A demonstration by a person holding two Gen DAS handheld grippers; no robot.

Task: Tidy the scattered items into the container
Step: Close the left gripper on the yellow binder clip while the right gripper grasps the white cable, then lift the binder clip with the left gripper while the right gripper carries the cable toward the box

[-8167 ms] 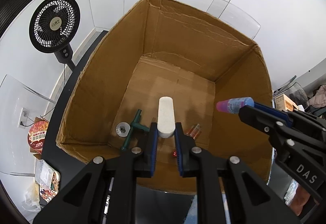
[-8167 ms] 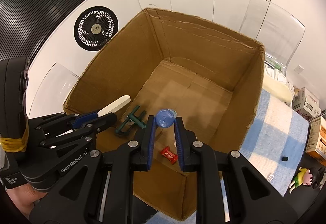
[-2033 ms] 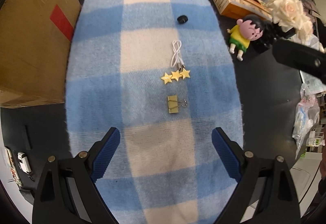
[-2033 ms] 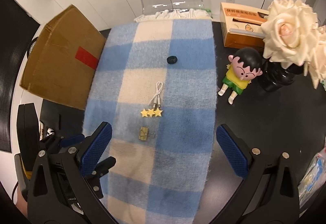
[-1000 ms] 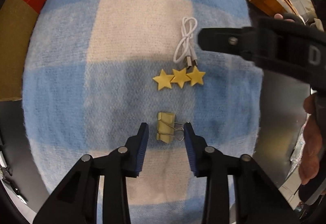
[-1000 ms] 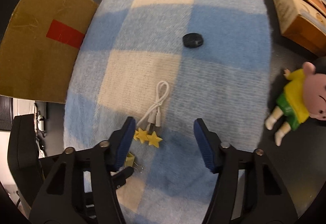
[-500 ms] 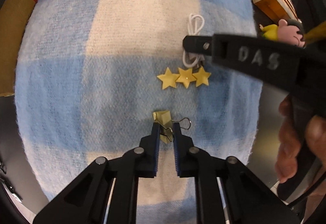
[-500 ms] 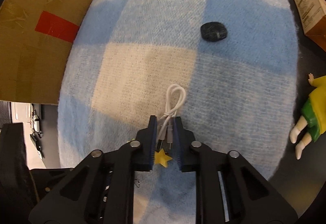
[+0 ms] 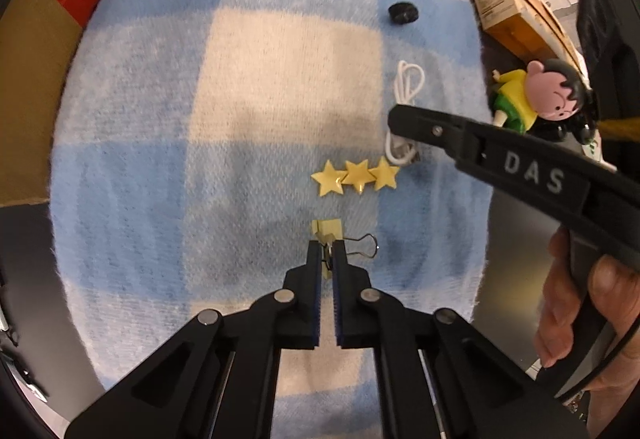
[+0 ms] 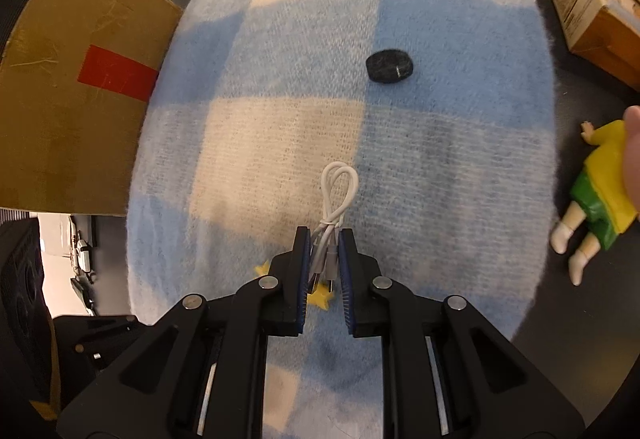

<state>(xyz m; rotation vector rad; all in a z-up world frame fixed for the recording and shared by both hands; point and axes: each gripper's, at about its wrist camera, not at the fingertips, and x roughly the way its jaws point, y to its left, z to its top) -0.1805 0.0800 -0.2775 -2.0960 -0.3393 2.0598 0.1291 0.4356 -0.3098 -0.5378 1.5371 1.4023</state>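
The left gripper is pinched on the yellow binder clip, which sits on the blue-and-cream checked blanket. Just beyond it, at about one o'clock, lies a row of three yellow stars. The right gripper is clamped on the plug end of the white cable, its loop pointing to twelve. Farther off at one o'clock rests a small black object, perhaps a cap. The cardboard box stands at ten o'clock beside the blanket.
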